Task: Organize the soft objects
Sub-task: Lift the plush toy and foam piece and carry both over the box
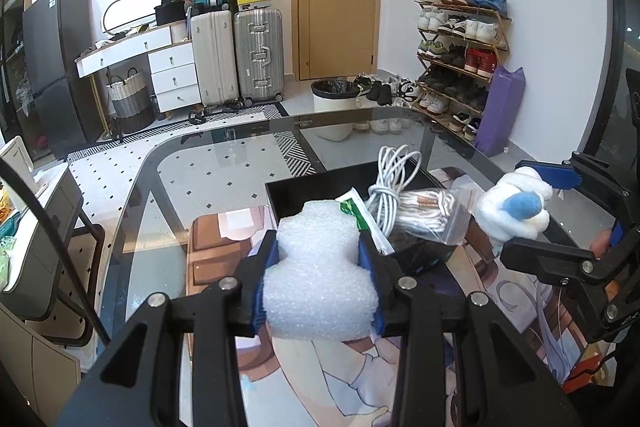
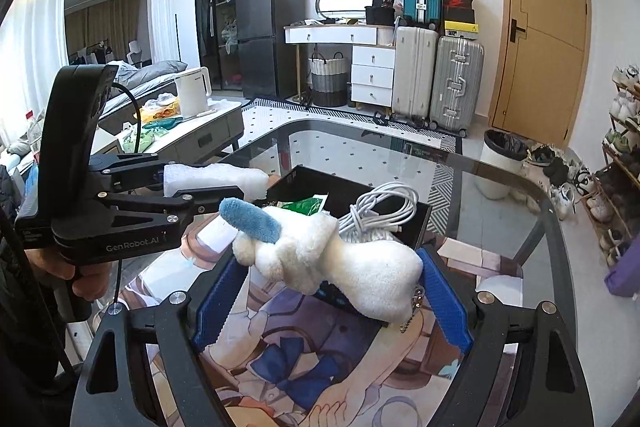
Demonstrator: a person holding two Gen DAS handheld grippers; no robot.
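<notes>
The left gripper (image 1: 318, 267) pinches a bubbly white foam block (image 1: 316, 279); the right gripper (image 2: 332, 283), jaws wide, seemingly clamps a fluffy white plush toy (image 2: 352, 267) with a blue ear at ten o'clock.

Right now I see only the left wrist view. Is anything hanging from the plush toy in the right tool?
Observer: Yes. A small metal chain hangs from one end of the plush toy, beside one pad of the right tool.
Operator: Thank you. What stands on the side table at my far left?
Observer: A white kettle stands upright on the side table.
</notes>
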